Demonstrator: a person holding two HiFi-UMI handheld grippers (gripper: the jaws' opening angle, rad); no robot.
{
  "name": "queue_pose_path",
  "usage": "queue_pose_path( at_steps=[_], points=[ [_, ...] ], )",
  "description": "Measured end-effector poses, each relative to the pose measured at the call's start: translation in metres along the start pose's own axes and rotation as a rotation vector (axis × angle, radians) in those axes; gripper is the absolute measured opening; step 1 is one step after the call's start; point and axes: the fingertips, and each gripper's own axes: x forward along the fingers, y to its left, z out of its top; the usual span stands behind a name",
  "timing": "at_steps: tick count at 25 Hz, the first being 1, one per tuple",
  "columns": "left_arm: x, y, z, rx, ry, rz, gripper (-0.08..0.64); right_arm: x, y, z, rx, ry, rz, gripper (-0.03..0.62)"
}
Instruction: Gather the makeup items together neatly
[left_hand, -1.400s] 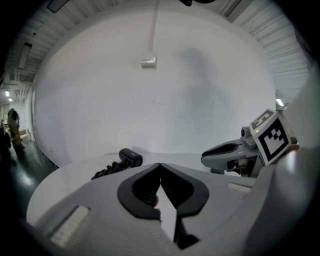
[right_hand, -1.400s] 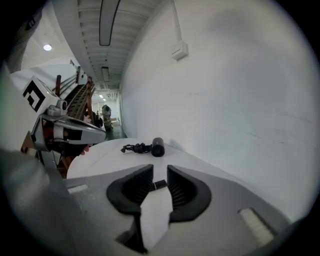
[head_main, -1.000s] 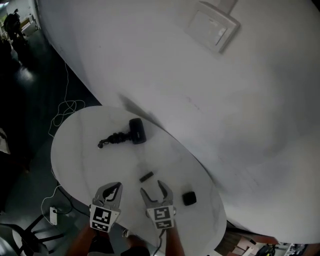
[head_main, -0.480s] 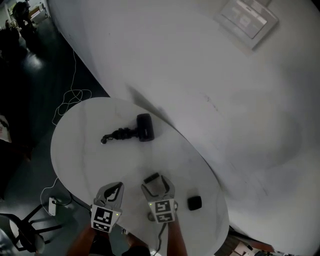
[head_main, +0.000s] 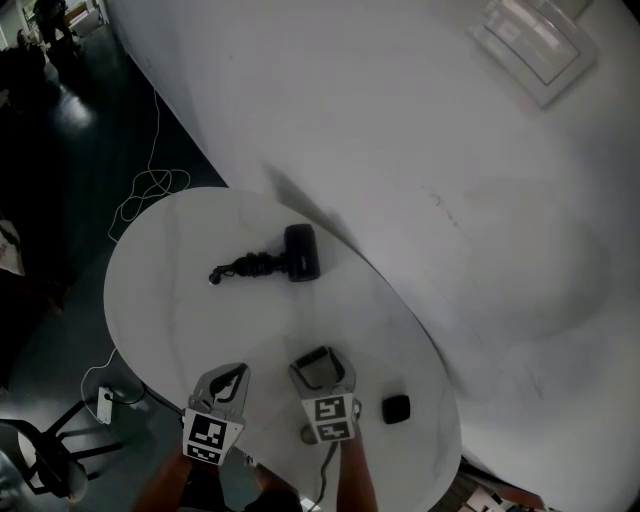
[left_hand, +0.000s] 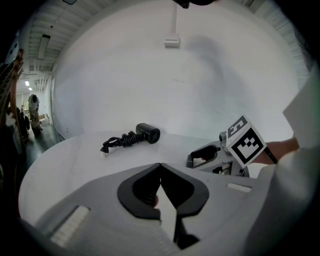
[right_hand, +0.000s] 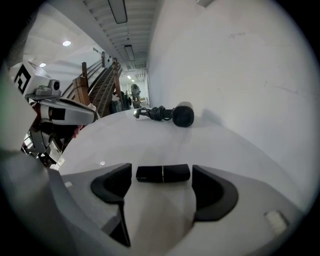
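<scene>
A black lipstick tube lies crosswise on the round white table. My right gripper is open around it, and a gap shows on each side of the tube. The head view shows the tube between that gripper's fingers. A small black square compact sits just right of it. My left gripper hovers beside the right one near the table's front edge, shut and empty. A black barrel-shaped device with a coiled cord lies at the far side.
A white curved wall rises right behind the table. The table's front edge is just under my hands. On the dark floor to the left are a loose white cable, a white plug block and a chair.
My right gripper has moved forward over the lipstick tube and its jaws have widened, so the tube now lies between them. The left gripper has stayed put.
</scene>
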Motion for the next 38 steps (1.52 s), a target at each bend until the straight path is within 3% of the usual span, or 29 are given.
queue_pose_path(
  at_steps=[10,19,27,38],
  points=[
    [-0.005,0.009,-0.003,-0.01,-0.004,0.012,0.011,0.004,0.002,-0.003,-0.029,0.043,-0.014,0.337],
    [-0.01,0.007,0.009,0.007,-0.026,-0.002,0.011,-0.006,0.003,0.002,0.013,0.023,-0.026,0.334],
    [-0.018,-0.014,0.038,0.055,-0.061,-0.067,0.011,-0.055,-0.008,0.016,0.07,-0.034,-0.129,0.33],
    [-0.026,-0.065,0.074,0.164,-0.106,-0.245,0.011,-0.148,-0.021,-0.001,0.24,-0.096,-0.369,0.33]
  ],
)
